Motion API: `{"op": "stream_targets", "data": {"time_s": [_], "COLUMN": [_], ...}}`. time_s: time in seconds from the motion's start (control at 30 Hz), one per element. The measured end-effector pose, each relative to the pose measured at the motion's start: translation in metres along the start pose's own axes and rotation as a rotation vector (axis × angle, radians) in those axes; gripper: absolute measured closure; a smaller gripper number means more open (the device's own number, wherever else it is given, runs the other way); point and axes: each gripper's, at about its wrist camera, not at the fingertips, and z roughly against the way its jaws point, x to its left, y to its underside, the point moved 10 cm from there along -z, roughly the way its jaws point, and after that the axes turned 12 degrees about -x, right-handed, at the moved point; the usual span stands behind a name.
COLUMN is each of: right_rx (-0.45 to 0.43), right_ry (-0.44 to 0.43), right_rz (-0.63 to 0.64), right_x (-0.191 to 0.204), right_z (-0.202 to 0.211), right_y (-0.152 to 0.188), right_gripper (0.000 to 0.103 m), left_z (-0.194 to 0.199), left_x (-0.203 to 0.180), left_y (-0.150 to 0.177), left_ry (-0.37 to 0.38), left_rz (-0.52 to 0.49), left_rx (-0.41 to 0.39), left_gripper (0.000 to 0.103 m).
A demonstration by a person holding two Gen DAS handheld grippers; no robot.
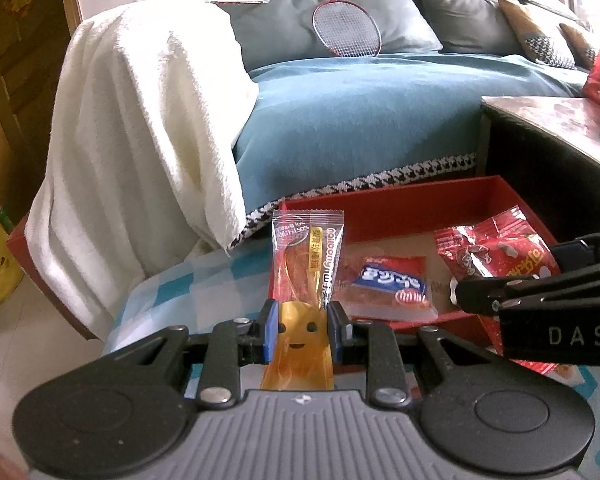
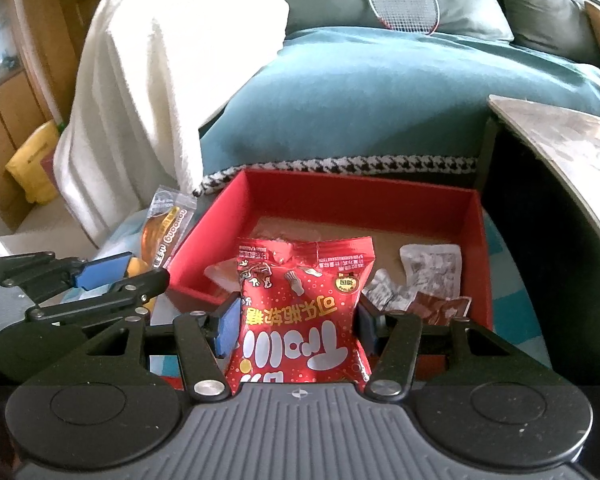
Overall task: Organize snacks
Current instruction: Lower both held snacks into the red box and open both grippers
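At far left of both views, a white blanket [image 1: 140, 128] is seen draped over the sofa arm, w/ a yellow bag [image 2: 34, 160] on the floor beside it. Lower centre of the left wrist view, the left gripper [image 1: 302, 328] is clenched on a long orange snack packet [image 1: 306, 272], which is held upright betw. the blue pads, its clear top edge raised above the near left corner of the red box [image 1: 400, 208]. Inside the box, centre of that view, a blue-labelled snack [image 1: 392, 286] is laid flat on the cardboard floor. Upper centre, a badminton racket [image 1: 346, 30] is propped on the sofa cushions, above a blue throw [image 1: 360, 120]. At right, the right gripper [image 2: 294, 330] is closed on a red candy bag [image 2: 300, 320], gripped at both sides approx. mid-height and held over the near edge of the box. Right of the bag in the right wrist view, a silver packet [image 2: 432, 264] and a dark red packet [image 2: 440, 306] are seen lying in the box. At far right edge, a table top [image 2: 572, 140] is visible beside the box.
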Motion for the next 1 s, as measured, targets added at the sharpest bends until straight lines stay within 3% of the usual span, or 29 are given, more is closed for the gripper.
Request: {"op": "stream_targets", "data": {"time_s": [0.63,1.0], "right_rx": [0.003,0.051], "right_ry": [0.073,0.11], "right_rz": [-0.032,-0.067], "right_x": [-0.041,-0.071], "right_z": [-0.036,-0.074], "right_y": [-0.015,-0.011], "right_gripper": [0.039,0.039], "left_z": [-0.045,-0.088], "left_x": [-0.013,-0.02], "left_y": [-0.022,-0.019], "left_ry": [0.014,0.024], "left_rz": [-0.016,-0.015], "left_rx": [0.0,0.057], "left_gripper": [0.083,0.083]}}
